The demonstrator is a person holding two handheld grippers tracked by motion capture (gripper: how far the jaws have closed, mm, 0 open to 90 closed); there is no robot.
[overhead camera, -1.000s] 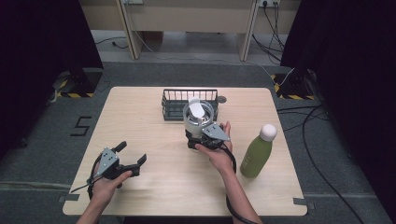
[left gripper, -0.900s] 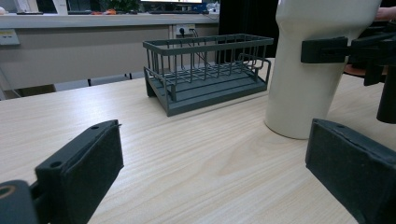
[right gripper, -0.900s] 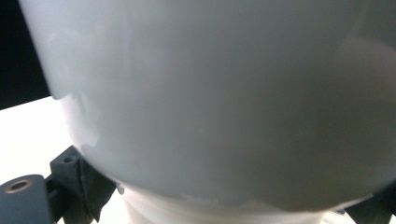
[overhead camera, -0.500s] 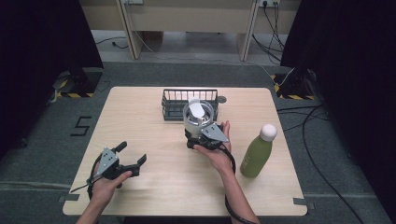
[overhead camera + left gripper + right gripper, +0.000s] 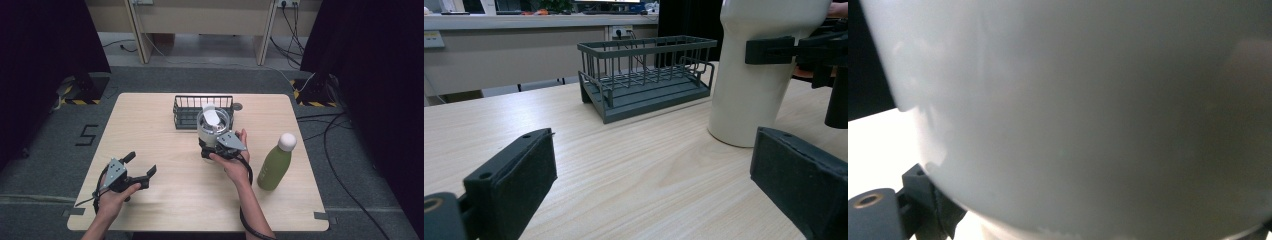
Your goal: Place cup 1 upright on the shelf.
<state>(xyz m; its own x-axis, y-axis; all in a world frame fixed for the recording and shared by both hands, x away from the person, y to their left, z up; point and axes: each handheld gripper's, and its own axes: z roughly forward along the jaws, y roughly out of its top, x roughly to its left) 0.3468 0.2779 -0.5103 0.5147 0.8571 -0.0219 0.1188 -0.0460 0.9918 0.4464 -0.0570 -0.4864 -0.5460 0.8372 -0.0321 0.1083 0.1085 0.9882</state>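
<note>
The wooden desk carries a dark wire basket at its far middle, and just in front of that basket a white cup is stood upright on the desk. The cup is clasped around its body by the 2 jaws of the right gripper, while a green bottle is stood well to the right of the basket. The left gripper is held released near the desk's front left, far from the basket, with nothing between its jaws.
</note>
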